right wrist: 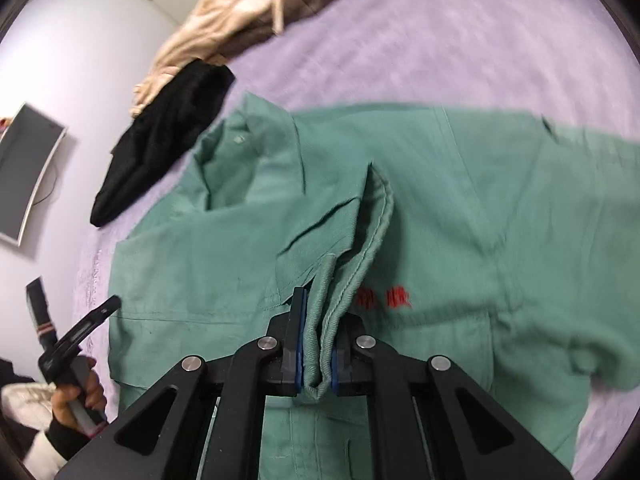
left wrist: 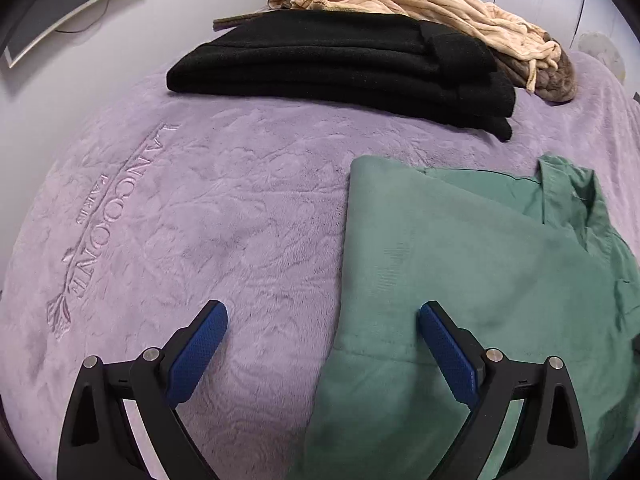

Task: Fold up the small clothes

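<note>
A green shirt [right wrist: 460, 208] with red embroidery lies spread on the purple blanket [right wrist: 460, 40]. My right gripper [right wrist: 316, 344] is shut on a bunched fold of the shirt's sleeve cuff [right wrist: 360, 240] and holds it above the shirt's body. In the left wrist view the shirt [left wrist: 460, 272] lies at the right with its left edge folded straight. My left gripper [left wrist: 322, 320] is open and empty just above the blanket [left wrist: 180, 208], straddling the shirt's left edge. The left gripper also shows at the lower left of the right wrist view [right wrist: 86, 328], in a hand.
A folded black garment [left wrist: 340, 68] lies behind the shirt, and a crumpled beige and brown garment [left wrist: 420, 8] behind that. A monitor [left wrist: 60, 4] hangs on the white wall at the left.
</note>
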The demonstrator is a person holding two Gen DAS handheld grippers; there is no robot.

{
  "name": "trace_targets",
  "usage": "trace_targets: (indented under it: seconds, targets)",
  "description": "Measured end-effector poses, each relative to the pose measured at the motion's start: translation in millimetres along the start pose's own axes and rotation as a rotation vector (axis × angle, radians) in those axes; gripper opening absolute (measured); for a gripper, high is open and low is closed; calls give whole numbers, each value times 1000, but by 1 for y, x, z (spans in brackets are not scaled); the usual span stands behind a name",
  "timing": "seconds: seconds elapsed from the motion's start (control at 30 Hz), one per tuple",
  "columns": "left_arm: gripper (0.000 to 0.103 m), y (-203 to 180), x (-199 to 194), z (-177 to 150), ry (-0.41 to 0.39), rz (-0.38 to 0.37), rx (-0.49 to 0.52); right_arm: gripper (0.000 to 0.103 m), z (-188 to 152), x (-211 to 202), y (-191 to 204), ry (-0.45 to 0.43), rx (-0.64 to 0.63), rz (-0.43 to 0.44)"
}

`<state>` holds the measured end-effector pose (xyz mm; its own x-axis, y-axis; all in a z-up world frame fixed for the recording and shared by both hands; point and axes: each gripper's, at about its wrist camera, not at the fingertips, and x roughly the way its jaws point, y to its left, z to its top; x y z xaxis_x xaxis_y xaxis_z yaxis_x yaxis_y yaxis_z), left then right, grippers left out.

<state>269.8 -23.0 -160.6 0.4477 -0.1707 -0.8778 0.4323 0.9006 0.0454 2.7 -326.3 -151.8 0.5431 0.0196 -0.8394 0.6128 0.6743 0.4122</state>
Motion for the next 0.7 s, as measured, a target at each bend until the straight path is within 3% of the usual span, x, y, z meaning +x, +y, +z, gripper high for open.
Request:
trace_targets:
  seconds: [0.1, 0.2, 0.27, 0.33, 0.4, 0.5, 0.6, 0.67, 0.7]
  targets:
    - [98, -2, 12, -10, 5, 51, 27, 10, 1, 12, -11, 20, -23, -70]
    - [98, -3, 13, -16, -11, 67, 45, 11, -4, 21, -33, 50, 27, -59]
    - [98, -2, 11, -16, -10, 81, 49, 17, -8, 14, -36, 38, 32, -86]
    - [98, -3, 7, -16, -4, 97, 59, 19, -12, 5, -36, 34, 4, -158]
    - [98, -6, -1, -16, -8, 113, 76, 27, -19, -5, -38, 28, -18, -236]
    - [98, -13, -17, -21, -1, 114, 113, 33, -27, -22, -55, 45, 27, -255]
    - [98, -27, -41, -33, 2, 83, 151, 39, -40, -42, -73, 54, 119, -181]
    - [98, -38, -54, -41, 21, 47, 169, 58, -52, -55, -82, 57, 178, -122]
    - [98, -46, -61, -47, 33, 27, 179, 60, -57, -61, -84, 55, 195, -102]
